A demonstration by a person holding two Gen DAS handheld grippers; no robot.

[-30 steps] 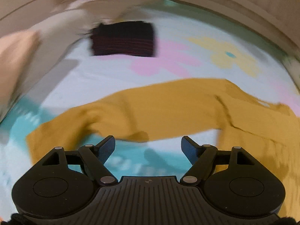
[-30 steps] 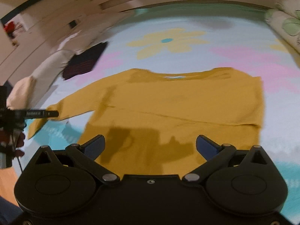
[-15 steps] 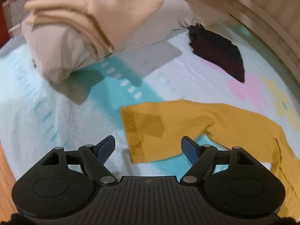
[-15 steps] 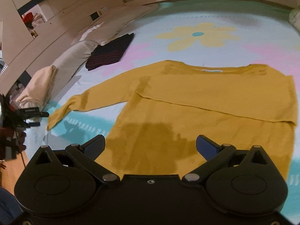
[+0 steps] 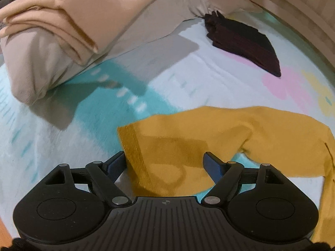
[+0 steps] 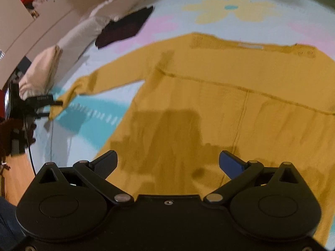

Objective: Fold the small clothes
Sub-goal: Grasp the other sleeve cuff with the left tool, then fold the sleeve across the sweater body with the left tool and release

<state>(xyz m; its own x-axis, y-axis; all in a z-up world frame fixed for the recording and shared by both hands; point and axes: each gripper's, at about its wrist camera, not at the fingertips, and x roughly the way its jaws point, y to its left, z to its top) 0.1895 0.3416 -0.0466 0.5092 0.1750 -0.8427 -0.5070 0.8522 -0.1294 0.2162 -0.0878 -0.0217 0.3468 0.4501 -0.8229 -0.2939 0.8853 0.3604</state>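
Note:
A mustard-yellow sweater [image 6: 230,83] lies spread flat on a flowered bedspread [image 6: 146,21], neckline at the far side. Its left sleeve [image 5: 209,129] stretches out sideways. My left gripper [image 5: 164,156] hovers open just over the sleeve's ribbed cuff [image 5: 132,142], one finger on each side of it, pads not pressing. In the right wrist view the left gripper [image 6: 52,108] shows at that sleeve end. My right gripper [image 6: 167,154] is open above the sweater's lower body, with nothing held.
A dark folded garment [image 5: 247,44] lies beyond the sleeve. A peach folded cloth [image 5: 73,10] rests on a beige pillow [image 5: 41,62] at the left. Wooden floor [image 6: 16,171] shows past the bed's left edge. A wooden frame [image 5: 303,16] bounds the far side.
My left gripper swung left along the sleeve to its cuff and sank closer. My right gripper came lower and nearer over the sweater's body. Both stayed open.

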